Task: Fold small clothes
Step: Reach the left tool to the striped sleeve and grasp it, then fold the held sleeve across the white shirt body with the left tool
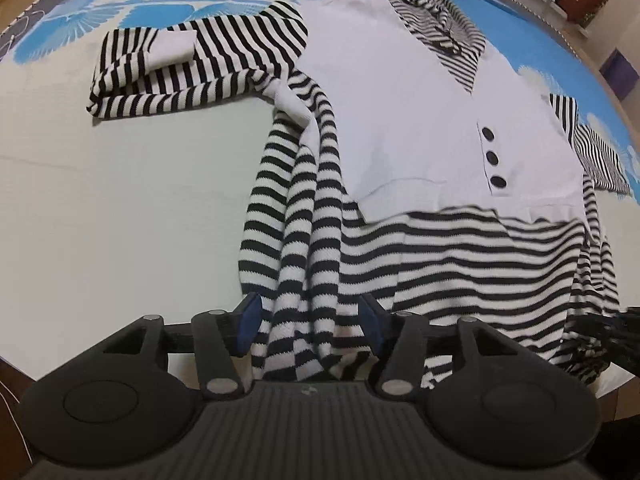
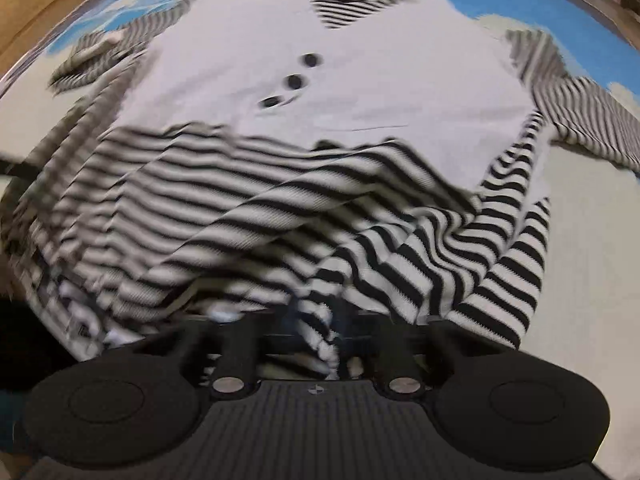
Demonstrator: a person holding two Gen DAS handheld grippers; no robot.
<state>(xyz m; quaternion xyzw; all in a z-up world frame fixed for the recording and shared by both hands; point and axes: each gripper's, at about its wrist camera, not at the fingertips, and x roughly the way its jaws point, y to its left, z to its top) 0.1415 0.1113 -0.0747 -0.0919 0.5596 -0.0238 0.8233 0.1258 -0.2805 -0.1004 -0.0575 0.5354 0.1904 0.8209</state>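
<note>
Lying flat on the blue-and-white sheet, front up, a striped sweater with a white bib and three dark buttons. Straddling a bunched fold of its striped hem at the near left, left gripper, blue pads apart, cloth between, contact unclear. Clamped shut on the near hem farther right, right gripper, blurred.

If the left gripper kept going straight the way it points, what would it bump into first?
Most likely the striped hem of the sweater: bunched folds already sit between the left gripper pads. Depth is hard to judge.
</note>
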